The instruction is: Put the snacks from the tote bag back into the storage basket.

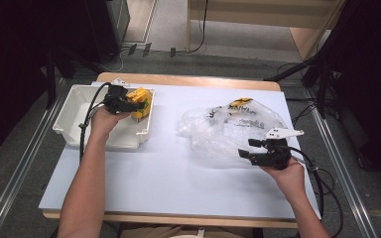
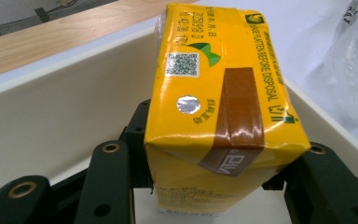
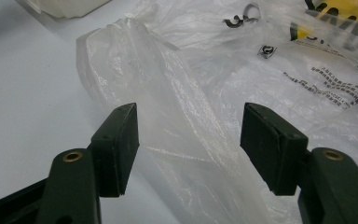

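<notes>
A yellow drink carton (image 1: 142, 103) with a brown tape strip hangs just inside the right end of a white plastic bin (image 1: 74, 116). My left gripper (image 1: 129, 105) is shut on it. In the left gripper view the black jaws press on both sides of the carton (image 2: 214, 93), and the bin's wall (image 2: 51, 116) lies behind it. A crumpled clear plastic bag (image 1: 228, 126) with black and yellow print lies right of centre. My right gripper (image 1: 245, 149) rests at its near edge, open. In the right gripper view the bag (image 3: 205, 93) lies between and beyond the spread jaws of the right gripper (image 3: 189, 144), untouched by the pads.
A white sheet (image 1: 178, 173) covers the wooden table. The bin stands at its far left corner. Cables trail from both grippers. Metal rails run along the floor on both sides, and a wooden frame stands behind the table.
</notes>
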The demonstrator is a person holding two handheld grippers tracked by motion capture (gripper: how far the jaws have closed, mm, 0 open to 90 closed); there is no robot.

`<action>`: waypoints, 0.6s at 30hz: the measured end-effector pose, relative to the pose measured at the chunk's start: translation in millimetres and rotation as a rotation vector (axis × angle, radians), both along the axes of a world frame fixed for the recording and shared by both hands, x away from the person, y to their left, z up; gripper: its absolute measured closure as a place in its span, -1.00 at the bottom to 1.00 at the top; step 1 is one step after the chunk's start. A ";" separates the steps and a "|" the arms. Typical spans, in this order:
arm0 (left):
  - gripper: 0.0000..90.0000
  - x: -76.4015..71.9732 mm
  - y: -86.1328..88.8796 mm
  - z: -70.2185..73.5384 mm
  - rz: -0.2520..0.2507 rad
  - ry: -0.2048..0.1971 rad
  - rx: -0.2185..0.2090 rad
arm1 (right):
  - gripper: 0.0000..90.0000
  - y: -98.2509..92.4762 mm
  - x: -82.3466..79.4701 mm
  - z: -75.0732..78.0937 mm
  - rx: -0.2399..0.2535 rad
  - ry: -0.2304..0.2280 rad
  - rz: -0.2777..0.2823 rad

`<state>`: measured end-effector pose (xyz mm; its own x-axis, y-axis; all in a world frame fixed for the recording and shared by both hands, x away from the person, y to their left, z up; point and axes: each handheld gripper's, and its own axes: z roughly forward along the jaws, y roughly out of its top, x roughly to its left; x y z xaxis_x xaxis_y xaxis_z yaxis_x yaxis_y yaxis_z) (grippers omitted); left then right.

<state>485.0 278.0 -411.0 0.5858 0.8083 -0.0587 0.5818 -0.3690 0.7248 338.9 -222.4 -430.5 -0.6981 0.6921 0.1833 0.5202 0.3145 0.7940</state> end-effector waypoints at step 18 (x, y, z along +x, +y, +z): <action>-0.10 -4.6 7.4 3.9 0.012 0.054 -0.035 | -0.15 -0.4 -1.5 0.8 0.001 -0.002 0.000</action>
